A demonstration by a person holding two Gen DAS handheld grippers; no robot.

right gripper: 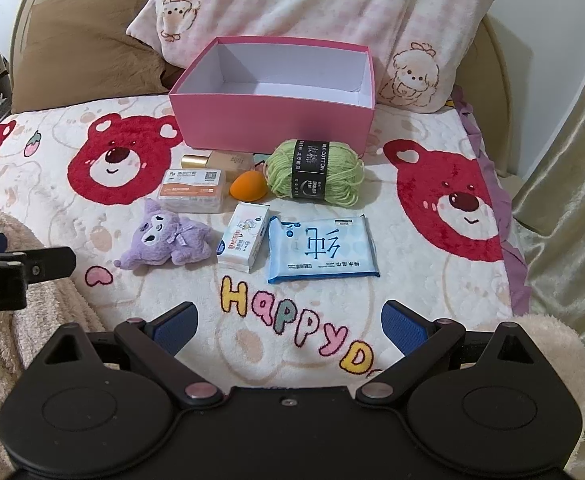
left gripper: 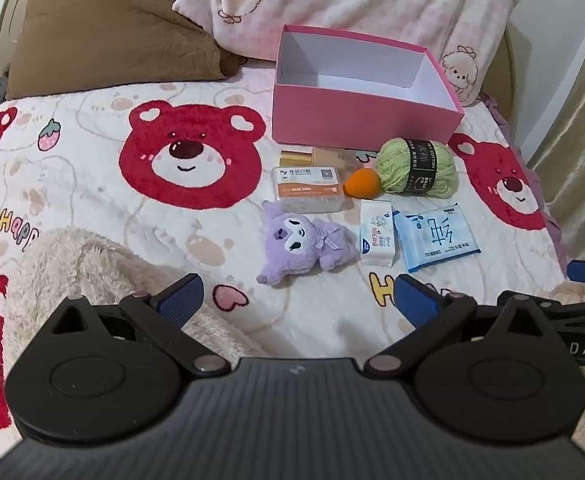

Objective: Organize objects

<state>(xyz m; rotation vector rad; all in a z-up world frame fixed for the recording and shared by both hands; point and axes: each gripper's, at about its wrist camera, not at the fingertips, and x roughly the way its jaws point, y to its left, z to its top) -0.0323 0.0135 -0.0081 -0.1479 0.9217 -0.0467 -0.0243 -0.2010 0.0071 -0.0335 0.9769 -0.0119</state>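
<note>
Left tongs (left gripper: 298, 300): black frame, two blue ribbed pads, spread wide, released, holding nothing and touching nothing, hovering over the bed. Right tongs (right gripper: 288, 326): same build, spread equally wide, released, empty, above the lettering "HAPPY D" printed on the cream fleece bedcover with red bear faces (right gripper: 432, 288). Each wrist view catches only an edge of the other tool. Task items, all lying on the bedcover in front of both tongs, none yet in the box: one open pink cardboard box with white inside (right gripper: 272, 120), empty, at the far end against the pillows; one skein of light green yarn with a black paper band (right gripper: 314, 172), just before the box's near wall; one orange teardrop-shaped makeup sponge (right gripper: 248, 187), touching or nearly touching the yarn on its left; one clear plastic box with an orange-and-white label (right gripper: 192, 190), left of the sponge; one beige bottle with a gold cap (right gripper: 216, 160), lying on its side between the clear box and the pink box, partly hidden by them; one purple plush toy with a checked bow (right gripper: 164, 240), nearest the left tongs; one small white tissue pack (right gripper: 244, 240), right of the plush; one pale blue flat wet-wipes pack (right gripper: 320, 250), just beside the tissue pack. A small teal object behind the yarn is mostly hidden and cannot be made out. Label print is too small to read. Background: one brown pillow (right gripper: 88, 48), one pink-and-white cartoon pillow (right gripper: 312, 4), one cream fluffy blanket (left gripper: 92, 264) at the near edge, cut off by the tool bodies.
</note>
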